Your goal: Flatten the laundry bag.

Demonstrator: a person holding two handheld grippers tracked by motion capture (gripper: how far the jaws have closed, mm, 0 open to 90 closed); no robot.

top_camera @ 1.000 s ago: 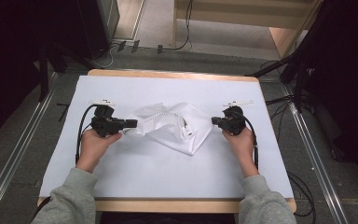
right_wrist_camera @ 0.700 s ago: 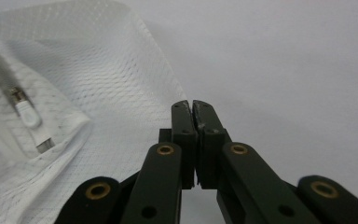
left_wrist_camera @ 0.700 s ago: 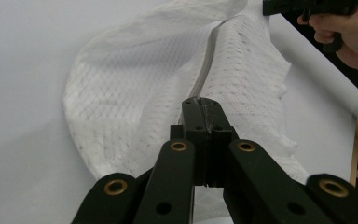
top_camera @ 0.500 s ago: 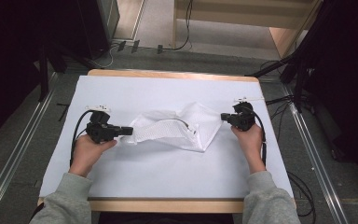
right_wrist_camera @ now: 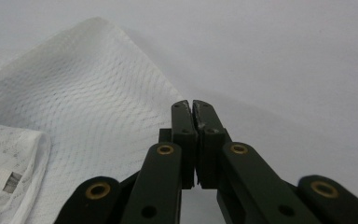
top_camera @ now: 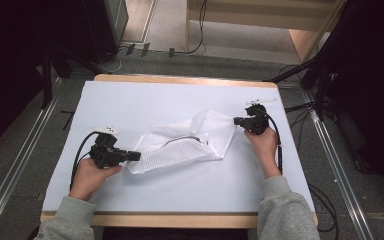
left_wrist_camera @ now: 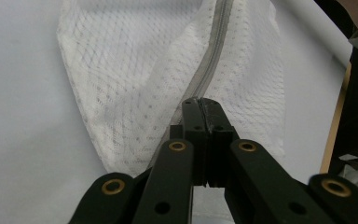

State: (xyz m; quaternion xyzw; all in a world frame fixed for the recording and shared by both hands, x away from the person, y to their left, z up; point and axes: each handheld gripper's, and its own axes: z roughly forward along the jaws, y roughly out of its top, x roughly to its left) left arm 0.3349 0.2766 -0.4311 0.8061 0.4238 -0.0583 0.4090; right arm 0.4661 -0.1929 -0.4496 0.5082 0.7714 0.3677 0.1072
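1. My left tongs (top_camera: pixel 134 156) are pressed together on the near-left corner of the white mesh bag (top_camera: pixel 187 142), right by the grey zipper (left_wrist_camera: pixel 212 60). My right tongs (top_camera: pixel 237 120) are also pressed together, at the bag's far-right corner, though in the right gripper view I cannot tell for sure whether cloth is caught between the tips. If it is not, my next pull drags only one corner and the bag bunches again.

2. The bag lies in the middle of the counter (top_camera: pixel 145 100), stretched from about 8 o'clock to 2 o'clock, with a raised fold at its 12 o'clock edge. Pulling the corners apart unevenly could lock that fold in rather than flatten it.

3. The mesh is thin and slippery; a hard tug could slide it out of the left tongs, or strain the seam at the zipper.

4. The white sheet (top_camera: pixel 280 165) covering the counter could creep along with the bag if I press down while dragging.

5. The right cable (top_camera: pixel 278 142) trails near my wrist and could snag.
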